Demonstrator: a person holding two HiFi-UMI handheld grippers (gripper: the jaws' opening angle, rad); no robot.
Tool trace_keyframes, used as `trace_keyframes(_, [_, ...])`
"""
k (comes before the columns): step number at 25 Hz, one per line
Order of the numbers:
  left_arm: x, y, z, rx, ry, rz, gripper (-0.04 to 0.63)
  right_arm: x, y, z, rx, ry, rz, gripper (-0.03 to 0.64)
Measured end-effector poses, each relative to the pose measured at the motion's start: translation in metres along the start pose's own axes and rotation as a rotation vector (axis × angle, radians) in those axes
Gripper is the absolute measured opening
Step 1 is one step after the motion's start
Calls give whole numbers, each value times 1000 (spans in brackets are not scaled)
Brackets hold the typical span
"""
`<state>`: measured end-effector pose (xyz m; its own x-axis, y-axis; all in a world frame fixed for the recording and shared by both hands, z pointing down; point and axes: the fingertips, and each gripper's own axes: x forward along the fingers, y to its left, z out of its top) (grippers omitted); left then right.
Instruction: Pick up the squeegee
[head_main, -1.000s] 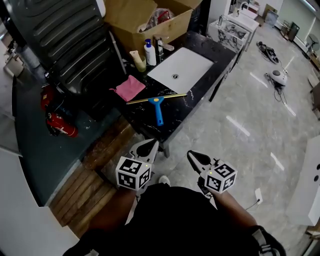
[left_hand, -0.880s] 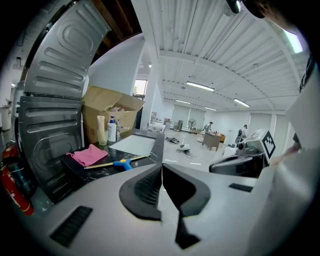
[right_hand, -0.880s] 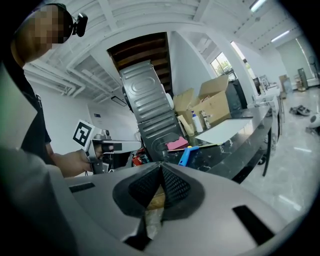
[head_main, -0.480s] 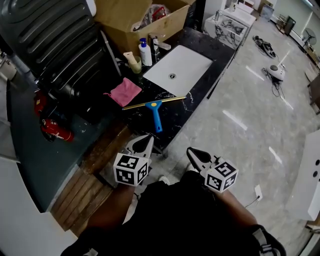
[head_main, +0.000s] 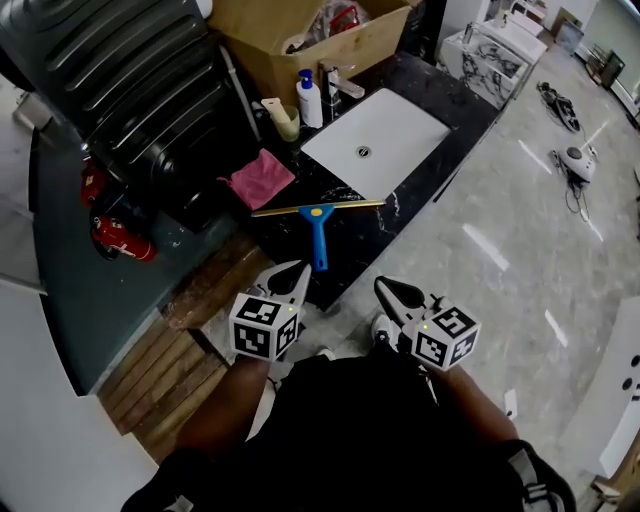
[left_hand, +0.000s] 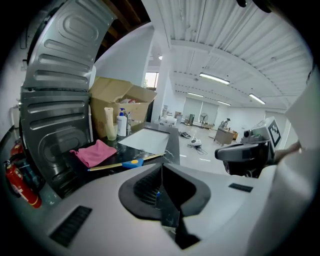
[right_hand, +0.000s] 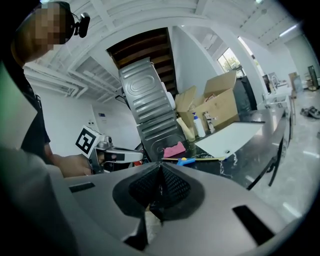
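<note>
A: Squeegee (head_main: 318, 235) location?

B: Flat on the dark counter (head_main: 352, 243), centre of the head view, below the white sink (head_main: 385, 140). Nothing holds it.

A: Orientation?

B: T shape. The blade's long axis runs left to right, with the right end slightly higher, just beside the sink's near edge. The blue handle points toward the bottom of the frame, at the counter's front edge.

A: Tongs?

B: Left tongs (head_main: 298, 270) and right tongs (head_main: 385, 289) sit low in the frame, off the counter's front edge and apart from the squeegee. Both have their jaws pressed together with nothing between them.

A: Clutter?

B: A pink cloth (head_main: 262, 178) lies upper left of the blade's left end, close to it. A pump bottle (head_main: 310, 100), a beige tube (head_main: 283, 118) and a faucet (head_main: 340, 85) stand behind the sink. A cardboard box (head_main: 300, 45) is at the top and a ribbed metal panel (head_main: 120, 70) at upper left. On the floor at left are a red extinguisher (head_main: 120, 240) and wooden planks (head_main: 170, 360).

A: View differences?

B: Only the head view shows the extinguisher low on the floor and the planks. The left gripper view sees the squeegee (left_hand: 131, 163) side-on past the closed left tongs (left_hand: 161, 192), with the cloth (left_hand: 92, 152) at left and the right tongs (left_hand: 240, 152) at frame right. The right gripper view puts the squeegee (right_hand: 187, 161) just above its own closed tips (right_hand: 160, 192), with the left tongs (right_hand: 125, 156) at frame left.
</note>
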<state>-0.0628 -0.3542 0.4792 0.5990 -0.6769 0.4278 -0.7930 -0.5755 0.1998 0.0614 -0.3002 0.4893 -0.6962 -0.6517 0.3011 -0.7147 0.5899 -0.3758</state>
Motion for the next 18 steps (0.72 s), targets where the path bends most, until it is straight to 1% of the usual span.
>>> trace_keyframes(3, [14,0,-1,-11,15,9,18,0,-10,0,10,13,19,9])
trace_keyframes(5, [25,0,-1,-8,19,19,18,-2,-19,2,15,22,16,9])
trace_keyframes(9, [46,8,-1,-2,36,58,18,-4,-40,9,26,14,14,9])
trace_keyframes(14, [66,26,8,-58,22,111,20,-8,-61,18,29,14,14,9])
trace_keyframes(18, [81,38,9,-81,34,147,20,-12,-78,21,36,14,12,9])
